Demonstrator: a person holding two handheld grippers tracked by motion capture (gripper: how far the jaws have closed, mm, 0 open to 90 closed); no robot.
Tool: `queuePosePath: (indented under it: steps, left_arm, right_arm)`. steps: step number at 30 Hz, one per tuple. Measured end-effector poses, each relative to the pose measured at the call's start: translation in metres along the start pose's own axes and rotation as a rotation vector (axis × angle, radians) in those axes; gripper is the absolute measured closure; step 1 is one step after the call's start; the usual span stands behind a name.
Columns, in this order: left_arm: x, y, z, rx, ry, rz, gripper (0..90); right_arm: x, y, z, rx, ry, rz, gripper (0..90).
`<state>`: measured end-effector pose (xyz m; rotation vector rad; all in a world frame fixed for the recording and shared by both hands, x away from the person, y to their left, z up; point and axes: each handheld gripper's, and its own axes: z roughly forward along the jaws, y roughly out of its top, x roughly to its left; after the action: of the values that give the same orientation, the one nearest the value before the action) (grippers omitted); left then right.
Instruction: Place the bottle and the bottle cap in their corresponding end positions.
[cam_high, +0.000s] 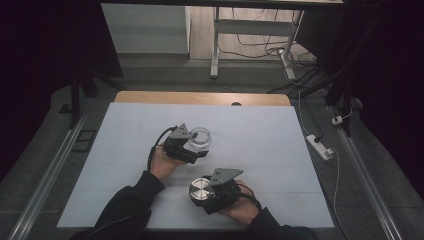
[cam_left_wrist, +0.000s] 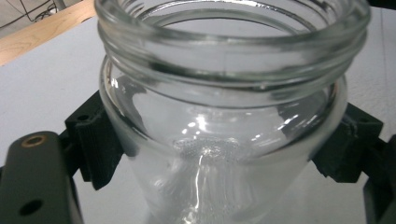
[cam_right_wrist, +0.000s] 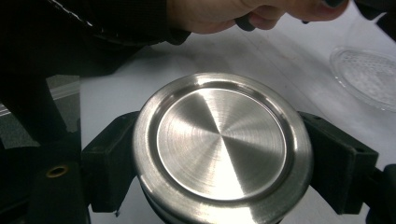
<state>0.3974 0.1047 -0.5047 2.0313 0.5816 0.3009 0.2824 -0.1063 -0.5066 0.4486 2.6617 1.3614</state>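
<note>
The left gripper (cam_high: 196, 148) clasps an open glass jar (cam_high: 200, 137) by its body, its black jaws pressed on either side below the threaded neck (cam_left_wrist: 233, 51). The jar stands upright on the white table (cam_high: 260, 130), mouth up, long axis vertical, a little left of centre. Nearer and to the right, the right gripper (cam_high: 204, 194) clamps a round brushed-metal lid (cam_high: 200, 189) at its rim, lying level with its flat face up, well apart from the jar.

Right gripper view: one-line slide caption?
Right gripper clamps a brushed steel lid between its black pads above the white table.
</note>
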Motion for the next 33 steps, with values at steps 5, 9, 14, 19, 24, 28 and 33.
queuePosePath:
  steps: [5,9,14,19,24,28,33]
  left_arm:
    - [0.005,-0.001,0.007,0.008,0.006,-0.001,15.7]
    - [0.009,-0.001,0.011,0.011,0.013,-0.002,15.7]
    - [0.014,-0.003,0.016,0.009,0.022,-0.009,15.7]
    - [0.017,-0.003,0.02,0.012,0.026,-0.011,15.7]
    - [0.02,-0.003,0.024,0.015,0.035,-0.013,15.7]
    - [0.021,-0.003,0.027,0.018,0.04,-0.012,15.7]
    - [0.02,-0.004,0.031,0.023,0.043,-0.011,15.7]
  right_arm:
    - [-0.003,-0.003,0.006,0.011,-0.01,-0.004,18.9]
    - [-0.006,-0.007,0.01,0.02,-0.023,-0.008,18.9]
    - [-0.009,-0.01,0.014,0.029,-0.033,0.0,18.9]
    - [-0.01,-0.013,0.018,0.045,-0.038,-0.009,18.8]
    - [-0.011,-0.013,0.02,0.048,-0.044,-0.011,18.8]
    - [-0.012,-0.014,0.021,0.055,-0.05,-0.013,18.8]
    - [-0.013,-0.015,0.024,0.07,-0.053,-0.018,18.7]
